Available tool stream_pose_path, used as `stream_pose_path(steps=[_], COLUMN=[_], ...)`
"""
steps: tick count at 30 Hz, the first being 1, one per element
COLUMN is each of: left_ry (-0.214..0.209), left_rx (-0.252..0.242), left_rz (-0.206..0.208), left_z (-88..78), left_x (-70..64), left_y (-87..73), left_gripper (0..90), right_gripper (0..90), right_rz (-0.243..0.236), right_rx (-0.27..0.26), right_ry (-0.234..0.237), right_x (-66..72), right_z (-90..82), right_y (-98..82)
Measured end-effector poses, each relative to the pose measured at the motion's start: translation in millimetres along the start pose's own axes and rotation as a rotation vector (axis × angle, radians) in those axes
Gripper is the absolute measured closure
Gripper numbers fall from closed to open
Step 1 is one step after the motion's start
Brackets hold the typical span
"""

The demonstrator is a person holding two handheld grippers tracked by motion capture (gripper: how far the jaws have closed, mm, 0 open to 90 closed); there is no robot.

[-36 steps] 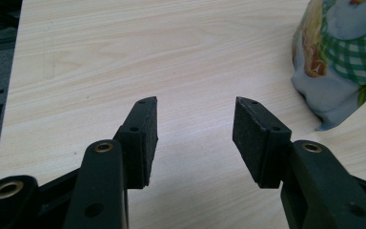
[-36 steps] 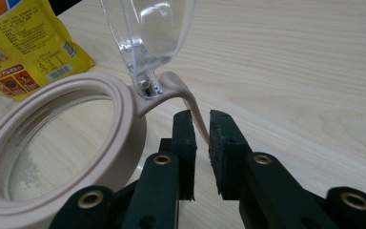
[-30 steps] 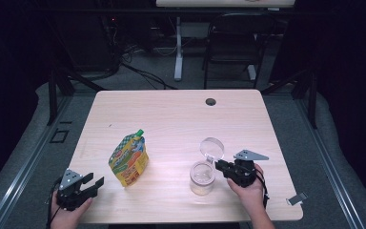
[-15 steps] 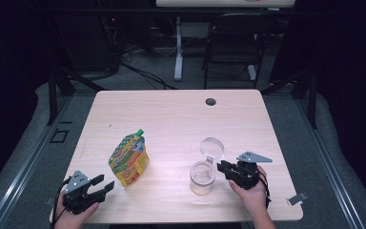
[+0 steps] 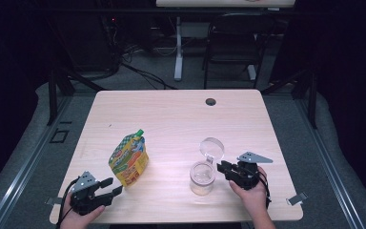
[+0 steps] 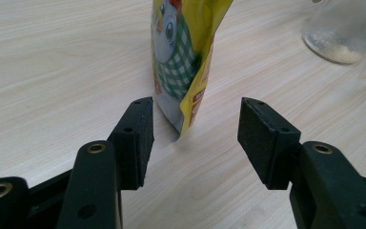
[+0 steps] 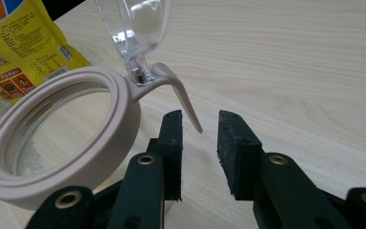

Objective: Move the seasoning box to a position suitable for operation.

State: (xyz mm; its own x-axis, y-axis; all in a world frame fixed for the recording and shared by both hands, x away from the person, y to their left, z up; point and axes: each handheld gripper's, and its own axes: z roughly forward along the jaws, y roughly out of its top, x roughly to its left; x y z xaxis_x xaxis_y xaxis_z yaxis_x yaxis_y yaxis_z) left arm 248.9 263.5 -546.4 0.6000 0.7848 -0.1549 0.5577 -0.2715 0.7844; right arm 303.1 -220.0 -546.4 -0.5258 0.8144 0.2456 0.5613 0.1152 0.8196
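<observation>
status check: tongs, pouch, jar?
Left tongs open, jaws opening, facing pouch, no contact. Right tongs open beside jar lever, lid flipped up. Nothing blocking.

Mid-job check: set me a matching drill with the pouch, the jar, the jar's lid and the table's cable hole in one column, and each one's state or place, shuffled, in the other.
Things:
1. yellow snack pouch
2. glass jar
3. clear hinged lid
4. cable hole

States or places:
A. flipped up and open
B. at the table's far edge
C. standing upright ahead of the open left tool
D. a little pale powder at its bottom, beige rim, beside the right tool

Pairs: 1-C, 2-D, 3-A, 4-B
</observation>
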Motion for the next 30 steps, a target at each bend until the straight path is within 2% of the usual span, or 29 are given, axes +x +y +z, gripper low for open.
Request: stream_pose_path(steps=[8,14,22,29,30], left_ry=[-0.013,-0.030,-0.027,-0.028,-0.030], left_rx=[0.021,0.032,0.029,0.038,0.033], left_rz=[-0.036,-0.034,-0.054,-0.053,-0.065], left_z=[12.6,24.0,35.6,41.8,43.8], left_x=[3.8,6.2,12.1,15.1,15.5], left_y=[3.7,7.8,13.5,16.0,16.9], left_gripper=[45.6,44.0,43.1,43.2,43.2], right_gripper=[70.9,69.7,67.7,66.8,66.5], right_rz=[-0.005,0.005,0.012,0.023,0.025], right_rx=[0.005,-0.005,-0.013,-0.019,-0.019], right_ry=[-0.015,-0.031,-0.054,-0.070,-0.071], right_x=[-1.1,-3.0,-4.8,-7.1,-7.3], right_z=[-5.1,-10.5,-19.2,-25.5,-26.6], right_y=[-3.0,-6.8,-12.7,-15.7,-16.7])
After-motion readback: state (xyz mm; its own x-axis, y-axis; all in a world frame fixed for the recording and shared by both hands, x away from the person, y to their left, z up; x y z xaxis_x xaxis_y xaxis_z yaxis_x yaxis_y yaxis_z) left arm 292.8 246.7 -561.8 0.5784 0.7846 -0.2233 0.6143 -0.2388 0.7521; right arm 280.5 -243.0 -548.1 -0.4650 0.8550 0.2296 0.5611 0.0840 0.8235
